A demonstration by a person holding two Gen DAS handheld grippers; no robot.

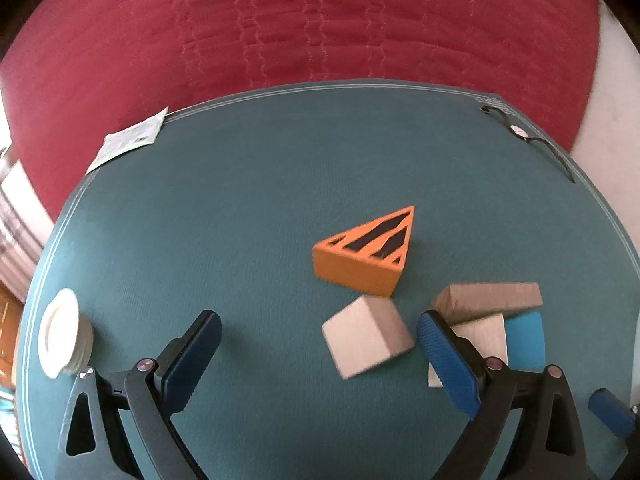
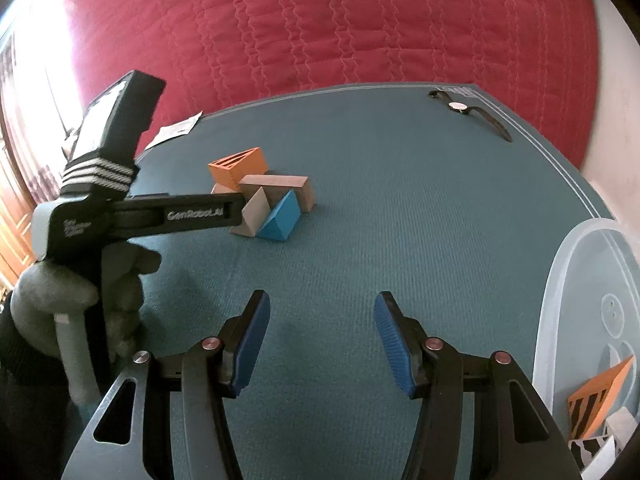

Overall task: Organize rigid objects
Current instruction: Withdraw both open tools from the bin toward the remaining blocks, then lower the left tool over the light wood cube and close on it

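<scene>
An orange slotted wedge block [image 1: 366,254] lies on the teal mat [image 1: 240,200]. In front of it lie a pale wooden cube [image 1: 366,338], a brown wooden bar [image 1: 488,298], a pale wedge [image 1: 482,334] and a blue wedge [image 1: 524,338]. My left gripper [image 1: 320,344] is open, its fingers either side of the cube, apart from it. In the right wrist view the same cluster shows: orange block [image 2: 238,168], bar [image 2: 280,186], blue wedge [image 2: 280,220]. My right gripper [image 2: 320,344] is open and empty, low over bare mat.
A clear plastic bin [image 2: 560,280] at the right holds another orange slotted block [image 2: 596,400] and pale pieces. A white lid [image 1: 60,336] sits at the mat's left edge. A wristwatch [image 2: 468,110] and a paper tag [image 1: 128,142] lie at the far edge. Red quilt [image 1: 320,20] behind.
</scene>
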